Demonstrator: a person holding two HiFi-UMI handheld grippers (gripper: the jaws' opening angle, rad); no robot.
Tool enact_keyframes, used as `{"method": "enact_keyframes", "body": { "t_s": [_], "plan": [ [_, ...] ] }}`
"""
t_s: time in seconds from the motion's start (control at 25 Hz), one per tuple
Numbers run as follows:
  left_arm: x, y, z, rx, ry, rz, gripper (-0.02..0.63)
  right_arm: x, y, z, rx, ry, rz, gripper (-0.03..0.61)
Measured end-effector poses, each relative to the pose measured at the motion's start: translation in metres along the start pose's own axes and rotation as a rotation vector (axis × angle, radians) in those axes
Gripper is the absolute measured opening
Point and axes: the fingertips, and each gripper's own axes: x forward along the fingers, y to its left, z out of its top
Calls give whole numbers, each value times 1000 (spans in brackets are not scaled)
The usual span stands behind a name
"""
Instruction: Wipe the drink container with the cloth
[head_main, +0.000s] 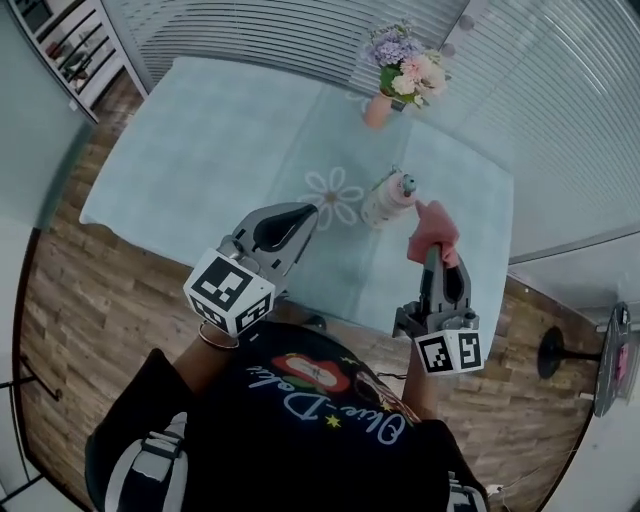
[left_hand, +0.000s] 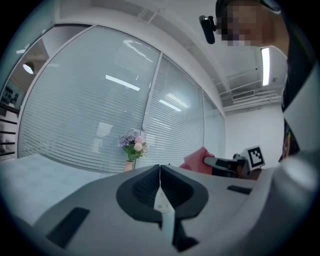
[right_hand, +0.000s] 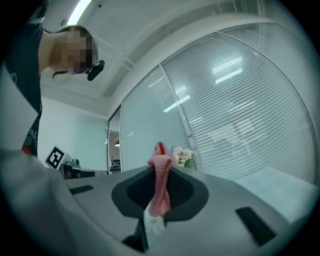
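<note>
The drink container (head_main: 389, 199), a pale bottle with a teal cap, stands upright on the teal tablecloth (head_main: 220, 150). My right gripper (head_main: 433, 252) is shut on a pink cloth (head_main: 432, 231), which it holds up just right of the bottle; whether cloth and bottle touch I cannot tell. In the right gripper view the cloth (right_hand: 160, 183) runs pinched between the jaws of the right gripper (right_hand: 161, 175). My left gripper (head_main: 312, 209) hangs left of the bottle, jaws shut on nothing. The left gripper view shows the closed left gripper (left_hand: 160, 167), with the cloth (left_hand: 196, 161) beyond it.
A vase of pink and purple flowers (head_main: 402, 72) stands at the table's far side, behind the bottle. Blinds on glass walls run behind the table. Wooden floor (head_main: 90, 290) surrounds it. A black stand base (head_main: 559, 352) sits on the floor at right.
</note>
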Motion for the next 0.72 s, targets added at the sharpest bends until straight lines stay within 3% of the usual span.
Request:
{"method": "enact_keyframes", "body": {
  "t_s": [0.32, 0.72],
  "plan": [
    [2, -16, -1, 16, -9, 49, 5, 37, -48, 7, -64, 9, 183, 25],
    [8, 24, 3, -11, -4, 120, 5, 96, -62, -40, -174, 202, 429, 25]
  ]
}}
